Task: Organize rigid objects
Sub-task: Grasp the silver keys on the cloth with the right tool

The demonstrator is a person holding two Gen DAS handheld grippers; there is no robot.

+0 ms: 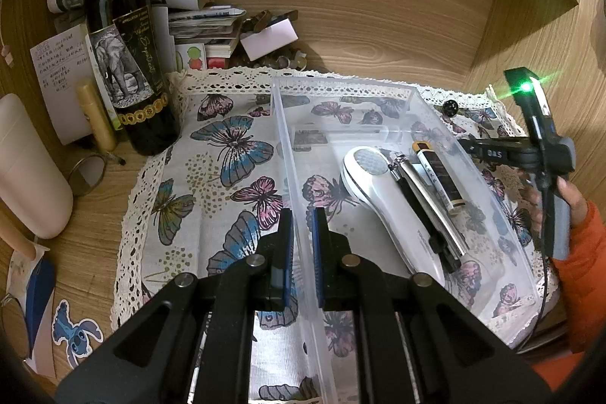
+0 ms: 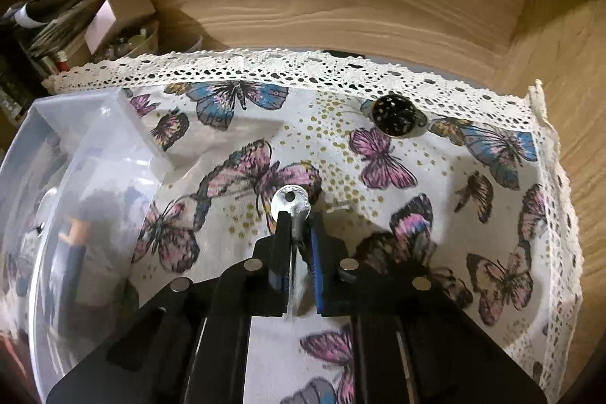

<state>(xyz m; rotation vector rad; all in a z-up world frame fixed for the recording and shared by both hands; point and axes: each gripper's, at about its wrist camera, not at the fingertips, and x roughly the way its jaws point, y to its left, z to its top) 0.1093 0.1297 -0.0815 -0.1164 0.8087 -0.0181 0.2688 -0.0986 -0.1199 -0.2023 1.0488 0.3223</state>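
**Key in the right tongs, tray partly filled**

The right tongs (image 2: pixel 299 226) are closing on a silver key (image 2: pixel 291 203): the blade is sitting between the pads and the round bow with its hole is sticking out past the tips. Whether the key is already clear of the cloth (image 2: pixel 378 271) cannot be told. The left tongs (image 1: pixel 303 233) are clamping the near-left wall of the clear tray (image 1: pixel 291 154), one pad on each side of the plastic, and are, I judge, steadying it.

The tray is sitting on the butterfly cloth in the middle of the bench (image 1: pixel 94 222), and the right tongs are working on the cloth between the tray and the bench's right edge. Three things are already lying in the tray side by side: a white handheld device (image 1: pixel 373 184), a black-and-silver tool (image 1: pixel 428 207) and a dark tube (image 1: pixel 439 177).

What is left, as far as the views show: the key is waiting to go into the tray, and a small dark round thing (image 2: pixel 394 114) is lying loose on the cloth towards the far right corner, well apart from the tray. The bottle (image 1: pixel 125 55), papers (image 1: pixel 60 74) and other clutter at the far left of the bench may or may not belong to the job; I cannot tell.
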